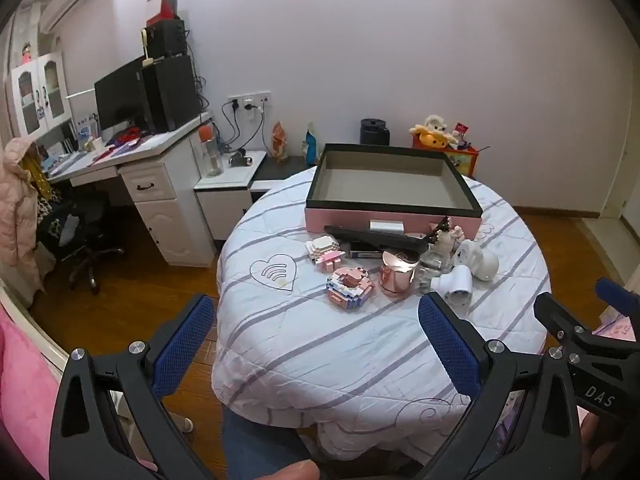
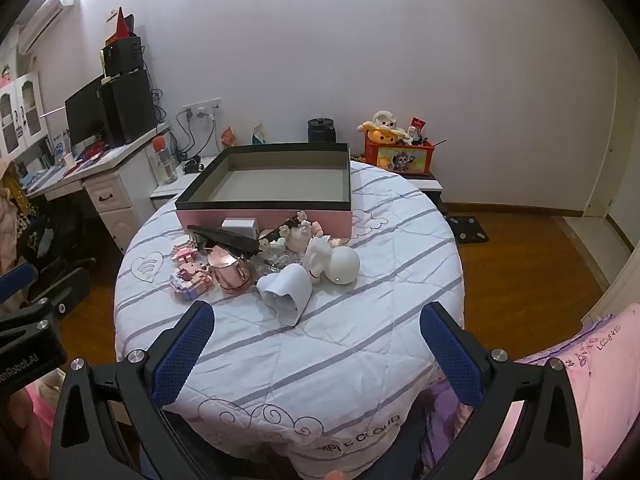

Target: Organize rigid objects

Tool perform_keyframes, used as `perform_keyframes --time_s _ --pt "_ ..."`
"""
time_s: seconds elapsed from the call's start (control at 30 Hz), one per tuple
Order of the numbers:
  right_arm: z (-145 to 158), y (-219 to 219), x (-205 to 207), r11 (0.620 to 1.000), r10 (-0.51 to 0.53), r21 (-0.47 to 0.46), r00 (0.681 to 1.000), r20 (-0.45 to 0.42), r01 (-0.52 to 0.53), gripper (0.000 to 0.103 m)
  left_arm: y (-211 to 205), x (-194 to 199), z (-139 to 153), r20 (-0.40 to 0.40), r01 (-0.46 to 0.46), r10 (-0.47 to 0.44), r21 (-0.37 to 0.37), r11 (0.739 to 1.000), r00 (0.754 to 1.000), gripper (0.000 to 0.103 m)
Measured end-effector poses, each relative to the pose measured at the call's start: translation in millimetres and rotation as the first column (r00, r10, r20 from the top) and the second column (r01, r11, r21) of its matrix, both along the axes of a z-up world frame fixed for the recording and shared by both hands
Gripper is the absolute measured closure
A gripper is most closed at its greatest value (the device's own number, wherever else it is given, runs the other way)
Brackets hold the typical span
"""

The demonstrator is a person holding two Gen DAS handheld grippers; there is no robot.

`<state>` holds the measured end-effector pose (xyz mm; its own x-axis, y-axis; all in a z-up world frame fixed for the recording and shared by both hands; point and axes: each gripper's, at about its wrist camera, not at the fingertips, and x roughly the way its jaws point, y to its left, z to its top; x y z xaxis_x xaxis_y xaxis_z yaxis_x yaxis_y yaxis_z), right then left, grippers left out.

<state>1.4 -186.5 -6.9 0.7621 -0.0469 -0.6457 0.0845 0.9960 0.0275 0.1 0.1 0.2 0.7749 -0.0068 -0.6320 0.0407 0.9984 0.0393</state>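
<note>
An open pink box with a black rim (image 1: 394,216) (image 2: 264,214) stands at the far side of the round table. In front of it lies a cluster: pink block models (image 1: 349,287) (image 2: 191,278), a rose-gold cup (image 1: 397,277) (image 2: 232,272), a long black object (image 1: 380,237) (image 2: 226,236), a white plug-like piece (image 1: 459,285) (image 2: 286,292), a white round figure (image 1: 480,260) (image 2: 340,264) and a small flowered figurine (image 2: 302,232). My left gripper (image 1: 316,344) is open and empty, short of the cluster. My right gripper (image 2: 316,348) is open and empty, near the table's front.
The table wears a white quilted cover with grey stripes (image 1: 304,344) (image 2: 360,344). A white desk with monitor (image 1: 120,100) and an office chair (image 1: 80,240) stand to the left. A red toy box (image 2: 398,156) stands behind the table. Pink bedding (image 2: 580,360) lies at the right.
</note>
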Motion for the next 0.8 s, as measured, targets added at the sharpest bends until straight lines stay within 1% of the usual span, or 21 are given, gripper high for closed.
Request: perform_keyframes --time_s 0.2,0.33,0.47,0.5,0.7,0.8 --pt "0 1 -3 1.000 -0.002 -0.004 1.000 0.003 0.002 0.000 1 0 0 0.028 -0.009 0.008 0.009 1.000 1.000 0.000" --pt "5 4 0 1.000 -0.008 -0.009 1.000 0.002 0.008 0.000 13 2 1 0.027 0.002 -0.001 -0.025 1.000 1.000 0.000" --pt "9 -1 1 1.000 -0.017 -0.011 1.000 0.004 0.017 0.000 19 7 -4 0.018 0.003 -0.002 -0.054 0.999 1.000 0.000" --pt "6 -2 -1 1.000 -0.014 -0.014 1.000 0.011 0.014 0.000 21 10 -6 0.013 0.002 -0.001 -0.059 0.998 1.000 0.000" --pt "0 -8 9 1.000 -0.025 -0.015 1.000 -0.006 0.024 0.000 22 20 -20 0.015 -0.007 0.008 -0.064 0.998 1.000 0.000" --pt "-8 -11 20 1.000 -0.023 -0.009 1.000 -0.022 0.023 0.000 24 32 -31 -0.003 -0.004 0.004 -0.055 0.998 1.000 0.000"
